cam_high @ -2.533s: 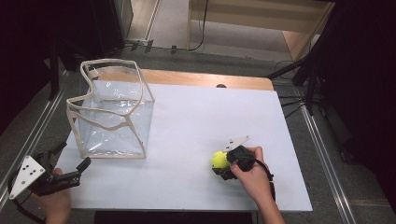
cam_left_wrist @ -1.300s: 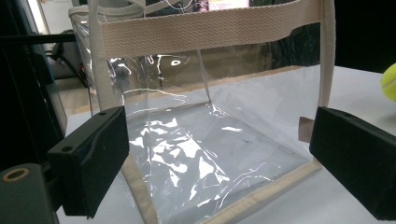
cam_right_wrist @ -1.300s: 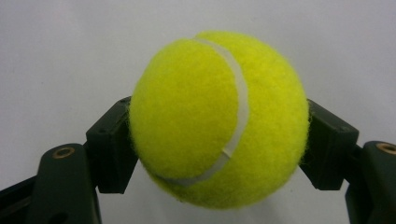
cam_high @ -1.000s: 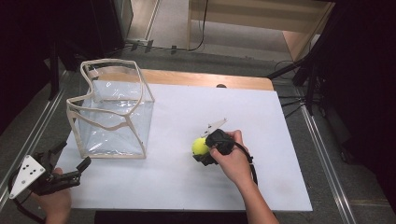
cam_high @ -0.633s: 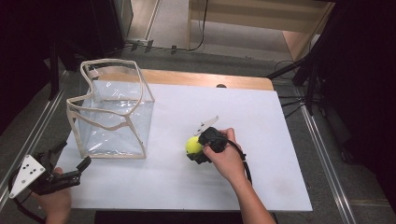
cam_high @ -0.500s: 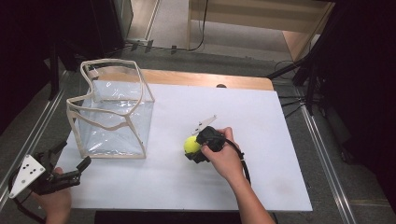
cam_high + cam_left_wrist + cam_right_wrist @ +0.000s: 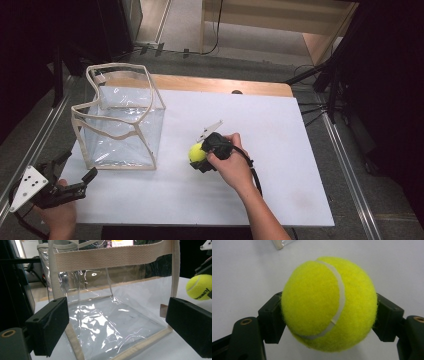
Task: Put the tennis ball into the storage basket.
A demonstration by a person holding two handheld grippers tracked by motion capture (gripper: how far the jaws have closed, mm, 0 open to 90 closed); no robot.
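While the right claw (image 7: pixel 199 156) is clamped on the tennis ball (image 7: pixel 196 152), with both jaws pressing its flanks in the right gripper view, the ball sits just above the white worktop (image 7: pixel 280 150), near the middle and to the right of the clear plastic bag (image 7: pixel 120 125). The left claw (image 7: pixel 75 175) stands wide with nothing between its jaws, near the front-left worktop corner and facing the bag. Risk: the grip bears on a round, fuzzy surface, so a jolt or a slackened squeeze could let the ball roll out and run off the worktop. Risk: the bag's webbing rim (image 7: pixel 110 258) is soft and wavy; a low approach could catch it and tip or collapse the bag. Open worktop lies between ball and bag, and the bag mouth faces up.
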